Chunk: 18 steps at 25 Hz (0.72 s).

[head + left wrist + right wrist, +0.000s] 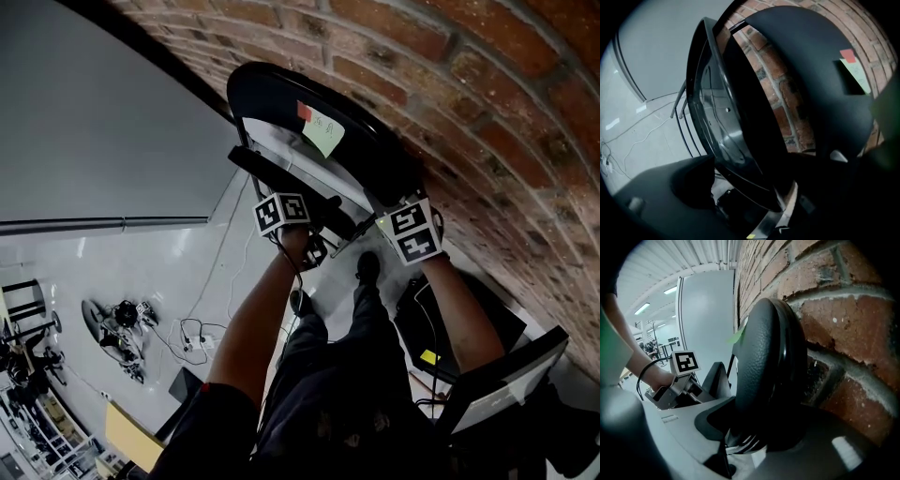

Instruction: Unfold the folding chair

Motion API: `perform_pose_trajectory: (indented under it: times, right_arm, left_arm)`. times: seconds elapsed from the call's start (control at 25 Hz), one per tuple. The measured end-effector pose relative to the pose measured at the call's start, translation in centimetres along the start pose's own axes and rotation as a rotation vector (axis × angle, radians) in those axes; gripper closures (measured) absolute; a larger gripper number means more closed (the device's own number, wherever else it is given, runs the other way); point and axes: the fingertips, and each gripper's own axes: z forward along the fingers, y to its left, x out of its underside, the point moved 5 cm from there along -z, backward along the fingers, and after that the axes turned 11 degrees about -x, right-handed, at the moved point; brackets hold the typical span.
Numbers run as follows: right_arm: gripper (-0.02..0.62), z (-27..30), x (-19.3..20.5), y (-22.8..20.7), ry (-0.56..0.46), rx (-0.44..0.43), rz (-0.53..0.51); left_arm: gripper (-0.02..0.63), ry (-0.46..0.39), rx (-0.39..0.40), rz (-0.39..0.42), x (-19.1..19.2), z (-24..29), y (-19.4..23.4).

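**Left gripper** [759, 166]: the jaws are closed on the lower rim of the seat [724, 140] of the folding chair [375, 155]. The glossy black underside of the seat runs up and away from the jaws. The seat is swung only partly away from the backrest [764, 357], with a wedge of brick visible between the two panels.

**Right gripper** [768, 420]: the jaws clamp the edge of the padded black backrest, one jaw on the front face and one on the rear face, next to the brick wall [834, 333].

**Folding chair:** it stands on the pale floor [141, 272], with the backrest close against the brick wall. A green sticky note [323, 131] and a red tag [304, 111] are on the backrest.

**Surroundings:** the person's shoe [368, 265] is on the floor just below the chair. Loose cables [202, 328] lie on the floor, well apart from the chair.
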Motion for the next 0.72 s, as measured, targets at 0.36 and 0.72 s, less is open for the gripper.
perform_pose_trajectory:
  times: [0.36, 0.72]
  right_arm:
    - [0.402, 0.1, 0.2, 0.3, 0.005, -0.007, 0.010]
    - [0.402, 0.6, 0.4, 0.4, 0.032, -0.027, 0.041]
  left_arm:
    - [0.112, 0.004, 0.014, -0.013, 1.4, -1.6, 1.9]
    - [0.161, 0.006, -0.036, 0.129, 2.0, -3.1, 3.4]
